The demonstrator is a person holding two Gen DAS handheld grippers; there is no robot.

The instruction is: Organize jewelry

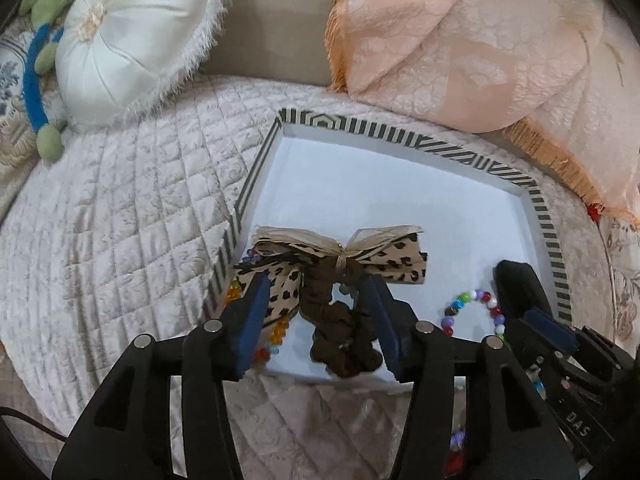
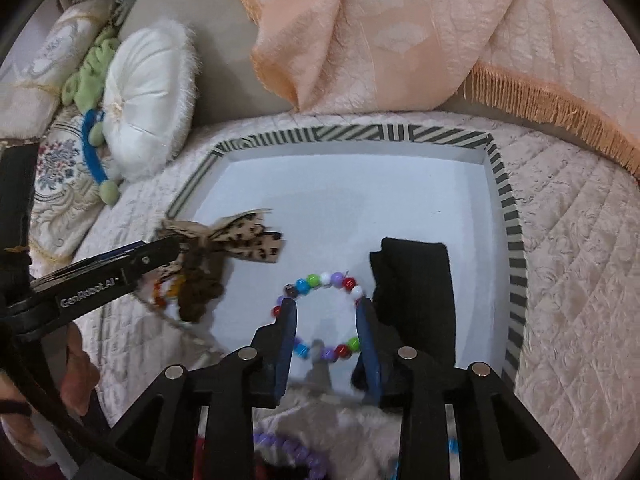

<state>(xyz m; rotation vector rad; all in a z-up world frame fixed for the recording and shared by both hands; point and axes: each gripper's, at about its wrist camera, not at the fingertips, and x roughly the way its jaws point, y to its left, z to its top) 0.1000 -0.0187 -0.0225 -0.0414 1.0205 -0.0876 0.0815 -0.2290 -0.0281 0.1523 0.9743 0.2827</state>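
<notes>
Left gripper (image 1: 320,312) spread around leopard-bow scrunchie (image 1: 340,280) in striped tray (image 1: 552,248); right gripper (image 2: 326,324) spread, straddling beaded bracelet (image 2: 320,316), likely positioning each.

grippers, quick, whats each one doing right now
Left gripper: open, straddling the brown leopard-print bow scrunchie.
Right gripper: open around the multicoloured bead bracelet.

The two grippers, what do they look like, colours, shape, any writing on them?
Both are black plastic. The left gripper and the right gripper each have two fingers lined with blue pads, triangular cut-outs in the arms and round silver studs. White lettering reads "GenRobot.AI" on the left gripper's side. A bare hand shows beside it; a thin black cable trails near the left gripper.
</notes>
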